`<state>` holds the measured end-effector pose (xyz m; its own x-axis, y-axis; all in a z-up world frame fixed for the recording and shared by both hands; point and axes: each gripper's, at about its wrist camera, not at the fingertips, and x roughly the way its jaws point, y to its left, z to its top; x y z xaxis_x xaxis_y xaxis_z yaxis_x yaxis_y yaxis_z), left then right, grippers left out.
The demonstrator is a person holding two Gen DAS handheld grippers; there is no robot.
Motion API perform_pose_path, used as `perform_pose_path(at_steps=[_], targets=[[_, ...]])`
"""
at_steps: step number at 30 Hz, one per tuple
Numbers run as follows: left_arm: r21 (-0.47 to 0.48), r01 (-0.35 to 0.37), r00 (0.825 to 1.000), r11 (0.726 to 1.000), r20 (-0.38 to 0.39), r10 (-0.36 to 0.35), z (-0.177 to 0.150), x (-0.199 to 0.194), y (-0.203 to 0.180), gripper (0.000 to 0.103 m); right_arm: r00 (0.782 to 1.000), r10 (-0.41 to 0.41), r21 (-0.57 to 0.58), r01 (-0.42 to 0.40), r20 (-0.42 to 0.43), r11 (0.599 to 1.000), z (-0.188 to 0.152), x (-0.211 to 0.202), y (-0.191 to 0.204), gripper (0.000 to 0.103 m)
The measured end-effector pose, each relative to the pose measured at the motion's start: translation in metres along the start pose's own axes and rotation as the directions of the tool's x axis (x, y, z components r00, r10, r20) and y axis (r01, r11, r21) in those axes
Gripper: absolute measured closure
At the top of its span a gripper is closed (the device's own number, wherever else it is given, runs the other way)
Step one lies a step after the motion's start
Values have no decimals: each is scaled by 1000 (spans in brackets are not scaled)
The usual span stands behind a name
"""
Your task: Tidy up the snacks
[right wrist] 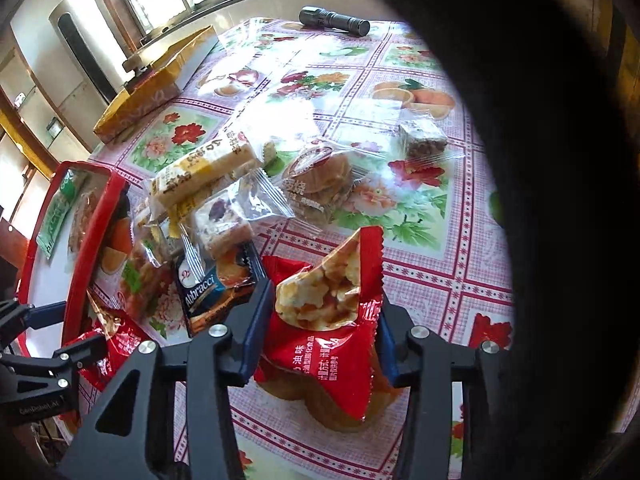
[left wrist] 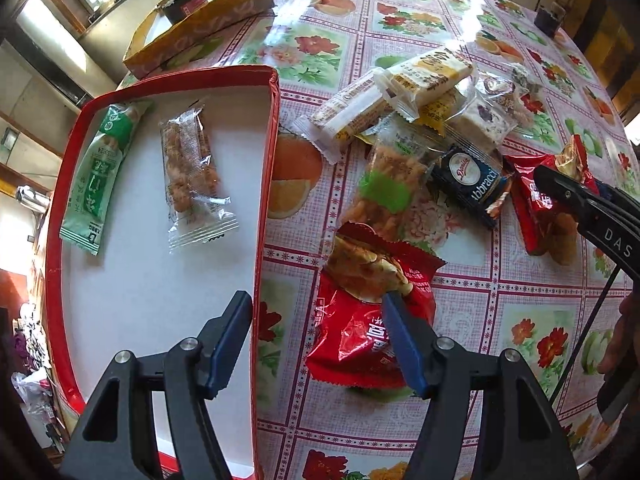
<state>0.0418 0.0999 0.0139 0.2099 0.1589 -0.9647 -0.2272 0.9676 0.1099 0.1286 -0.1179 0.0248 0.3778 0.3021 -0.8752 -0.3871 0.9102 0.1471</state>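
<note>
Your left tongs (left wrist: pixel 316 312) gape wide, empty, straddling the red tray's (left wrist: pixel 269 184) rim and a red snack packet (left wrist: pixel 360 344) on the tabletop (left wrist: pixel 500 304). Your right tongs (right wrist: pixel 320 328) clamp another red packet (right wrist: pixel 324 344). Two snacks already lie in the tray; the rest are piled beside it.

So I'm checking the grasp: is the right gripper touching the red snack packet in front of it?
Touching. The right wrist view shows the right gripper with both blue pads pressed against the red snack packet's sides.
</note>
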Motion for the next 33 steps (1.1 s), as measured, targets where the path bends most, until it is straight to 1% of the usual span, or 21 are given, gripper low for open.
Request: perform_pose_path(at_steps=[3,5,6,7,8,10,11,13,14,15,17,18,19,21,24,25,27,29,30,32,33], targets=[[33,69,997,997,-32,-68,-5,-1,-8,33,1000,7,20,-7,-10,1000,-14,-12,-16,56],[76,94,995,993,-36,-92,-10,-3,-18,33,999,29,44,-28,-15,999,-24,-22,-27,56],[105,98,995,990,-35,-95,-13,-5,-23,33,999,28,48,-27,-17,999,-30,-27,-31,56],[131,86,996,988,-25,-83,-15,-8,-28,33,999,29,51,-28,-20,998,-36,-30,-35,56],[158,64,998,985,0,-65,-18,-12,-32,33,999,35,56,-34,-25,998,-42,-33,-38,56],[232,22,998,973,60,-37,-22,-24,-43,33,999,41,71,-39,-25,997,-49,-38,-43,56],[264,20,996,964,76,-42,-24,-29,-47,33,999,44,77,-41,-26,996,-51,-39,-44,56],[310,35,995,950,75,-61,-30,-35,-55,33,999,44,91,-42,-22,995,-54,-41,-47,56],[331,32,995,943,81,-62,-35,-37,-61,33,999,45,95,-43,-21,995,-55,-41,-48,56],[340,11,994,940,98,-47,-41,-38,-67,33,999,45,98,-43,-18,994,-55,-41,-48,56],[349,-65,989,935,147,14,-47,-34,-74,33,999,46,99,-44,-17,994,-56,-42,-47,56],[341,-92,988,936,150,43,-48,-30,-74,33,999,45,99,-43,-17,994,-56,-42,-48,56],[328,-89,989,940,138,45,-47,-25,-71,33,999,46,99,-44,-20,994,-56,-42,-48,56],[308,-43,994,950,107,10,-51,-17,-64,33,999,45,99,-42,-23,994,-56,-42,-47,55],[292,-35,987,956,162,-14,-58,-14,-50,34,999,44,98,-41,-26,994,-57,-42,-47,54],[285,-23,986,958,163,-25,-56,-12,-45,35,999,43,100,-40,-27,994,-57,-41,-46,54],[259,-24,984,966,177,-23,-53,-8,-35,36,999,44,102,-40,-32,994,-56,-40,-46,54],[237,-39,983,971,183,-5,-48,-4,-26,36,999,39,102,-35,-37,994,-55,-38,-45,54],[224,-24,985,974,172,-16,-49,-5,-14,36,999,36,100,-32,-39,994,-55,-38,-45,54],[234,59,986,970,140,-94,-46,-8,-6,38,999,31,95,-27,-42,995,-54,-37,-44,54],[243,99,982,965,133,-134,-45,-11,-4,38,999,29,95,-25,-43,995,-54,-37,-44,54]])
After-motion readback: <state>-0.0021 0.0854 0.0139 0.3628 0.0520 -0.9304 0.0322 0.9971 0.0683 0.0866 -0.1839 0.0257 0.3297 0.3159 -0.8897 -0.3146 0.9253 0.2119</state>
